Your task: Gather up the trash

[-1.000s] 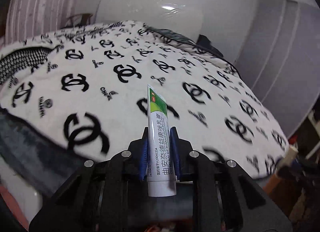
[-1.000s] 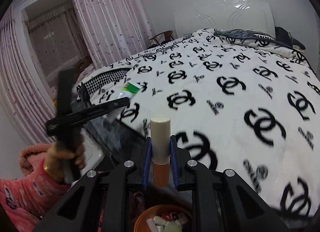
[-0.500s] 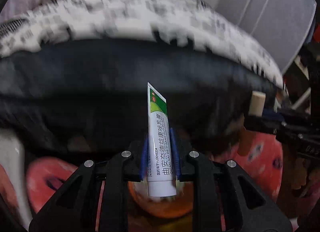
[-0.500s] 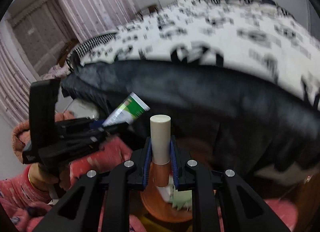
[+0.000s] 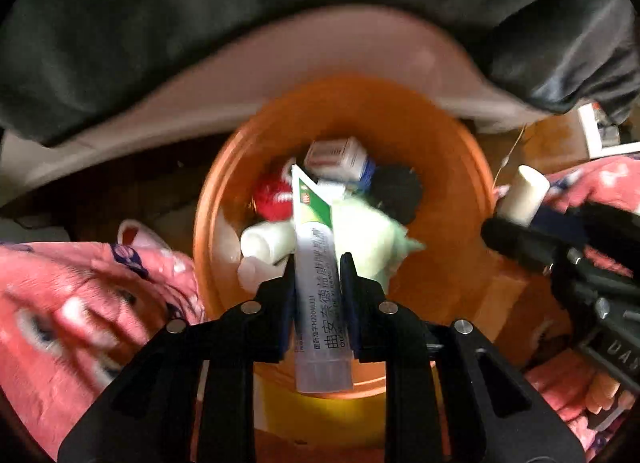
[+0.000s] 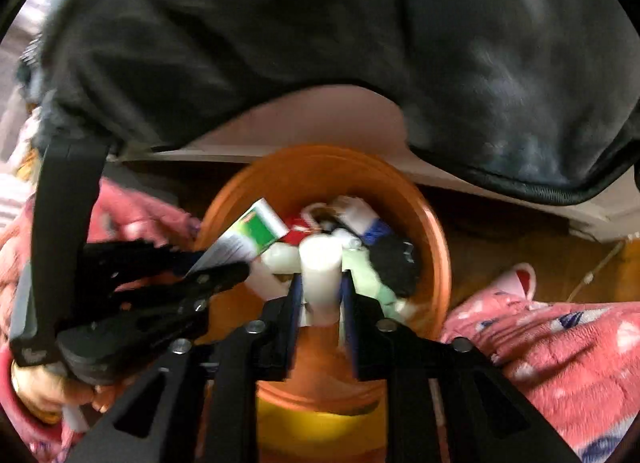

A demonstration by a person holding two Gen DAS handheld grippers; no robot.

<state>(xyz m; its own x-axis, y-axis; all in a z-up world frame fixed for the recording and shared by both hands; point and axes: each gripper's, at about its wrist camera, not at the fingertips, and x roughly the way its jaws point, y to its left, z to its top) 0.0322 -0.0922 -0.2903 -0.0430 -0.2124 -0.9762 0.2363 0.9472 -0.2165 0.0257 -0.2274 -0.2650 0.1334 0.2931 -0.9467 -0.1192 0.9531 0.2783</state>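
The left gripper (image 5: 318, 275) is clenched on a white ointment tube (image 5: 318, 295), its green crimped end beyond the tips. The right gripper's (image 6: 320, 291) jaws are opening, a cream-capped bottle (image 6: 320, 271) loose between them (blurred). Past both sets of tips gapes an orange bin (image 5: 460, 167) holding a small carton (image 5: 334, 155) and crumpled tissue (image 5: 368, 239). Farther off, dark bedding (image 6: 280, 43) overhangs.

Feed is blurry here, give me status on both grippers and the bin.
Left gripper shut on ointment tube, over orange bin. Right gripper jaws opening, cream stick between them above the bin. Nothing blocking the drop.
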